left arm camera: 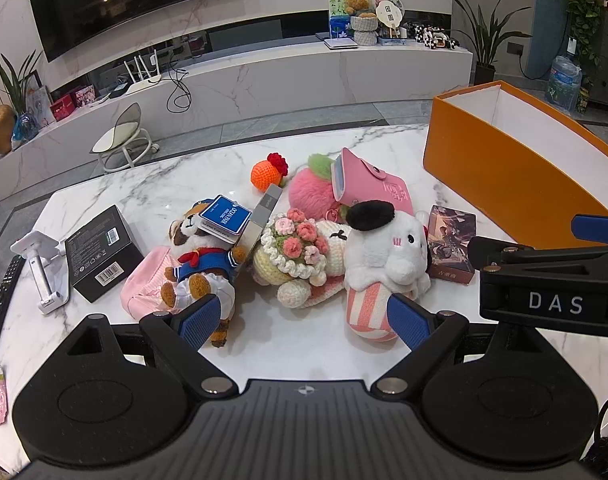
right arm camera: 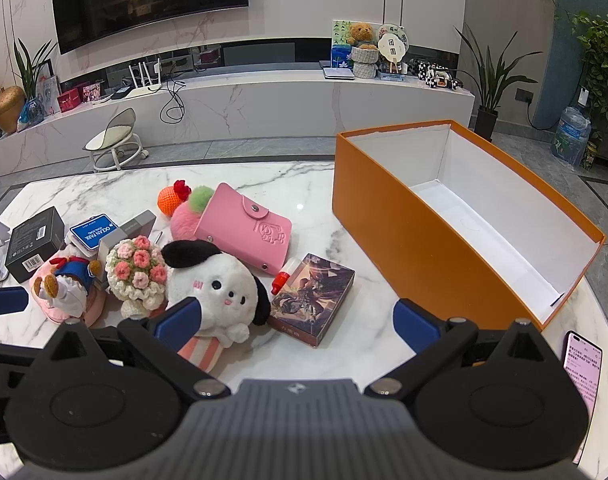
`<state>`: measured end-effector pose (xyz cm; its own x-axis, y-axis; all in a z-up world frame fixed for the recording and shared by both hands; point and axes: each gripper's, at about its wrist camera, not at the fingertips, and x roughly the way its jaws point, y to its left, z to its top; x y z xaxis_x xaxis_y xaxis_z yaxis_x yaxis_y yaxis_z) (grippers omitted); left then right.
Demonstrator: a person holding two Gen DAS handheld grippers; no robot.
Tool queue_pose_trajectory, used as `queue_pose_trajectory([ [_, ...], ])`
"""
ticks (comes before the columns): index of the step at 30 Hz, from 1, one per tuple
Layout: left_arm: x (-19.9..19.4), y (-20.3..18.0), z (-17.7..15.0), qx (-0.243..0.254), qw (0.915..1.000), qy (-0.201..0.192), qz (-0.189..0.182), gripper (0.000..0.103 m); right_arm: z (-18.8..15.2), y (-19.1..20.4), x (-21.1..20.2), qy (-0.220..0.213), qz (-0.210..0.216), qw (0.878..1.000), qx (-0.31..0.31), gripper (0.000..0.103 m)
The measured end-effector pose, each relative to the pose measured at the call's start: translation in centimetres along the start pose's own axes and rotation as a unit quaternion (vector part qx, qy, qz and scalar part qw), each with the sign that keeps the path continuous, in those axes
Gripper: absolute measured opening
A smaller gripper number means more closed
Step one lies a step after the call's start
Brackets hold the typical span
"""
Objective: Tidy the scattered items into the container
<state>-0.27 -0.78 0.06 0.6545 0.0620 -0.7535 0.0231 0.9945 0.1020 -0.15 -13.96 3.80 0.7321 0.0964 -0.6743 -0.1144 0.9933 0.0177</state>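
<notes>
An open orange box (right arm camera: 408, 236) with an empty white inside stands at the table's right; it also shows in the left wrist view (left arm camera: 504, 172). A pile of items lies left of it: a white plush dog (right arm camera: 219, 292) (left arm camera: 388, 256), a crochet flower bouquet (right arm camera: 137, 276) (left arm camera: 295, 252), a sailor bear (left arm camera: 199, 264) (right arm camera: 67, 284), a pink card wallet (right arm camera: 243, 232) (left arm camera: 372, 188), a pink pompom (left arm camera: 312, 192), an orange crochet fruit (left arm camera: 265, 174) and a picture box (right arm camera: 312, 296). My left gripper (left arm camera: 304, 322) is open above the table's near edge, before the toys. My right gripper (right arm camera: 295, 320) is open, near the dog.
A black box (left arm camera: 101, 254), a white phone stand (left arm camera: 43, 272) and a remote (left arm camera: 1, 304) lie at the table's left. A blue-labelled card box (left arm camera: 223, 216) and a grey box (left arm camera: 259, 220) rest in the pile. A phone (right arm camera: 582, 376) lies at the right edge.
</notes>
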Motion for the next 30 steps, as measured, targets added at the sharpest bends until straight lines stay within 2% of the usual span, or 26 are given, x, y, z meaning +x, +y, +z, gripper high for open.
queue_pose_trajectory([
  [16, 0.0, 0.3, 0.1, 0.001, 1.0, -0.007, -0.003, 0.103, 0.2, -0.3, 0.1, -0.003, 0.007, 1.0, 0.002, 0.103],
  [21, 0.9, 1.9, 0.3, -0.024, 0.999, -0.024, -0.028, 0.103, 1.2, -2.1, -0.2, -0.035, 0.022, 0.999, 0.016, 0.103],
  [25, 1.4, 2.0, 0.4, -0.026, 0.9974, -0.035, -0.057, 0.103, 2.2, -4.3, -0.2, -0.069, 0.003, 0.997, 0.04, 0.103],
  [27, 1.8, 1.7, 0.4, -0.02, 0.997, -0.035, -0.066, 0.103, 2.5, -5.3, 0.2, -0.06, 0.0, 0.996, 0.065, 0.103],
  [30, 2.4, 1.1, 0.2, -0.012, 0.9965, -0.032, -0.077, 0.103, 2.6, -6.3, 1.3, -0.032, 0.02, 0.994, 0.099, 0.103],
])
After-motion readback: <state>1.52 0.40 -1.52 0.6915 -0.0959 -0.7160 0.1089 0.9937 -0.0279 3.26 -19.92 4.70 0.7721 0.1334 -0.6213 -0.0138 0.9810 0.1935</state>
